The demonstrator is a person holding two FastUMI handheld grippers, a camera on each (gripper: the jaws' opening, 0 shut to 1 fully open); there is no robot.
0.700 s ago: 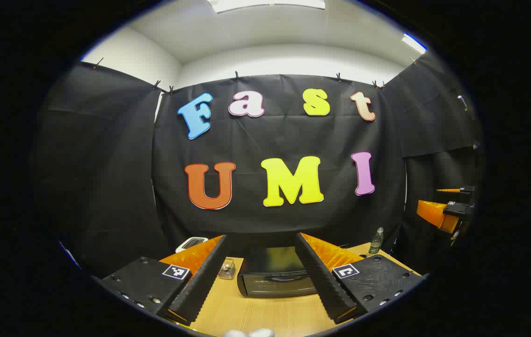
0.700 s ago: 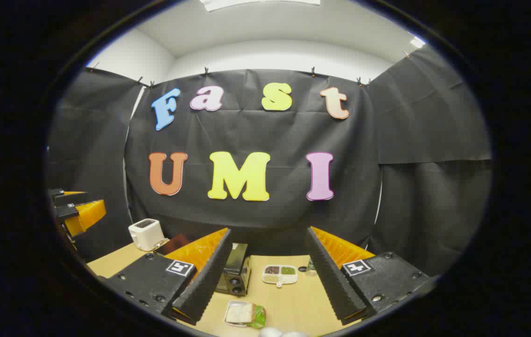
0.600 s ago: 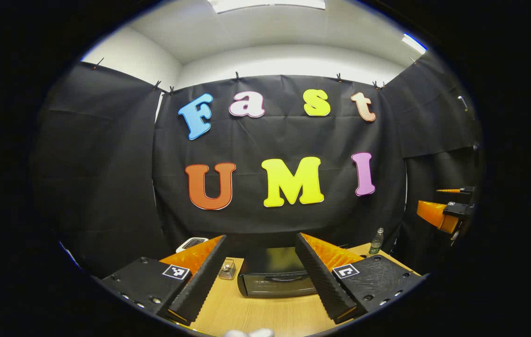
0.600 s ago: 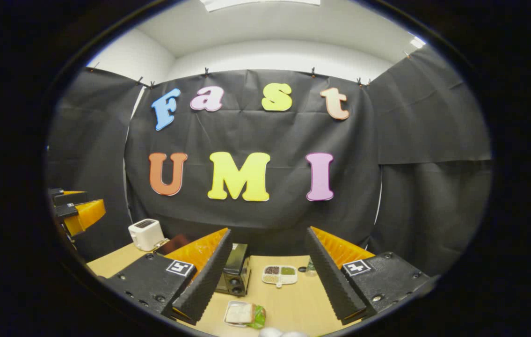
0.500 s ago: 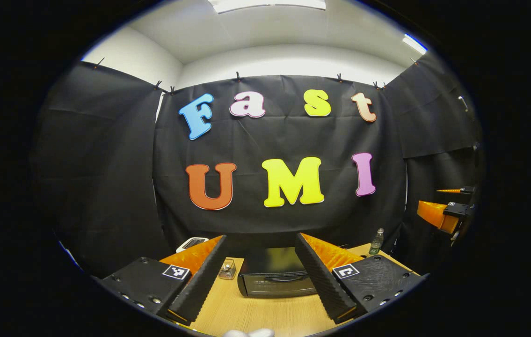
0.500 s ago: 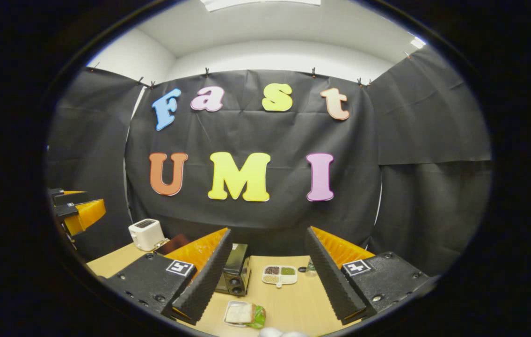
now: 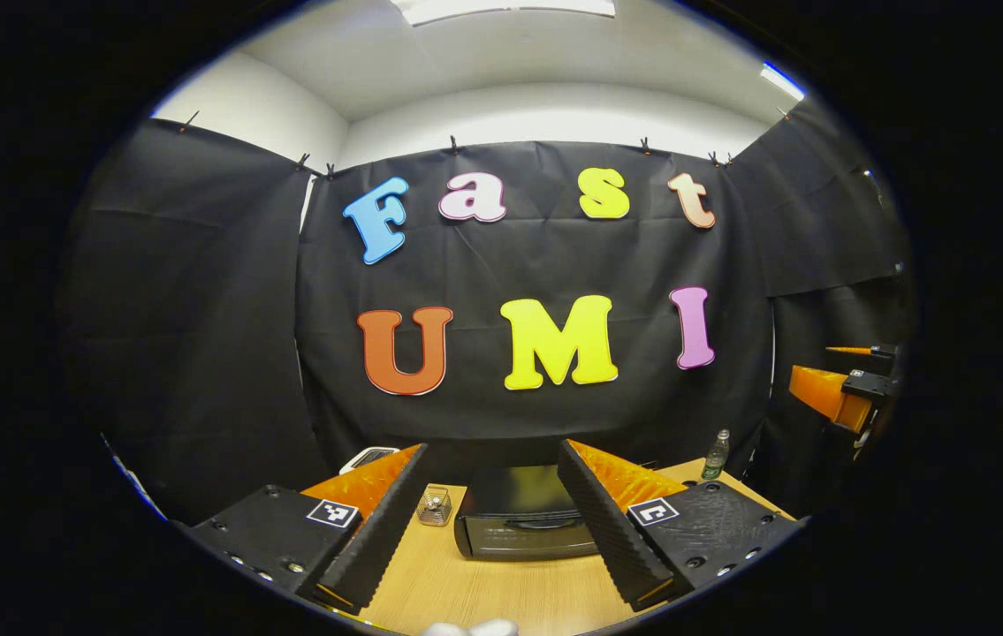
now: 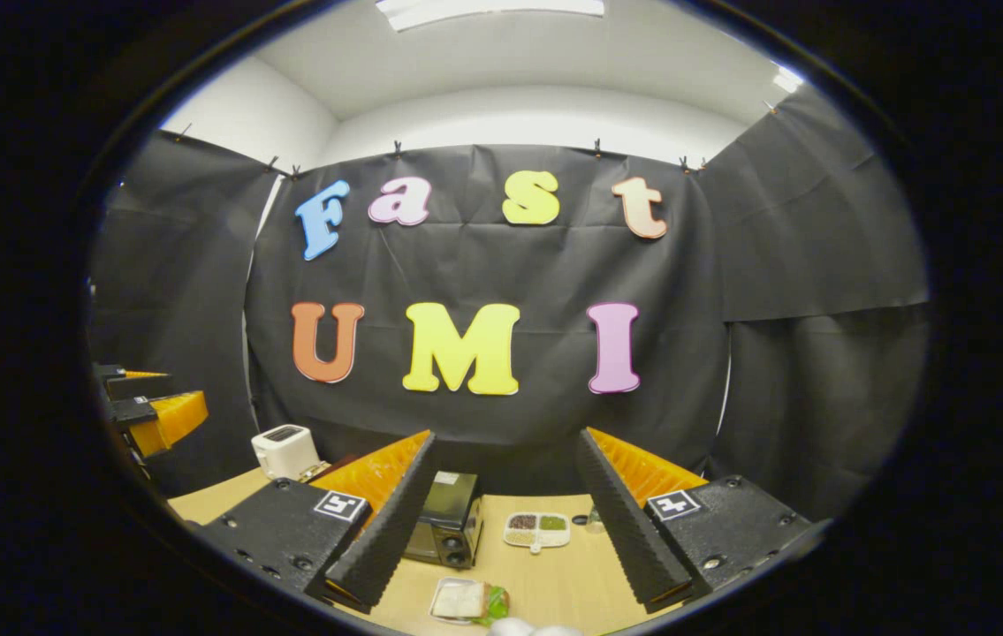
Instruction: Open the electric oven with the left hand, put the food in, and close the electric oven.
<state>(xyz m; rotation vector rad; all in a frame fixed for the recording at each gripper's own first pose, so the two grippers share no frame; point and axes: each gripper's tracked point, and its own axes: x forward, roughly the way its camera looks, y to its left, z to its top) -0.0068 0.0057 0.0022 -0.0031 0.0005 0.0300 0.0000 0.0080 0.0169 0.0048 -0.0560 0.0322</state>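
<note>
table (image 7: 501,587): I'm looking at a light wood top carrying everything; oven near its back edge, food toward the front edge in the right gripper view.
electric oven (image 7: 526,525): black box, door shut, sitting dead ahead of the left gripper (image 7: 488,508), btwn its fingers in the left gripper view. Long axis is running across my line of approach; handle bar lying along the door's top, so I'm judging a straight-in reach w/ the left.
left gripper: fingers spread wide, holding nothing, hovering short of the oven, not touching.
right gripper (image 8: 505,499): fingers also wide apart, empty; oven (image 8: 444,530) is off to its left, so left is the better-placed hand for the door.
food (image 8: 468,601): pale sandwich-like piece in a small tray w/ green beside it, just below and ahead of the right fingers.
view diff: right gripper view is giving me the oven's knob end and the food; left gripper view is giving the door face and handle.
small stuff: sectioned dish (image 8: 537,529) right of the oven, toaster (image 8: 286,450) by the table's left edge.
</note>
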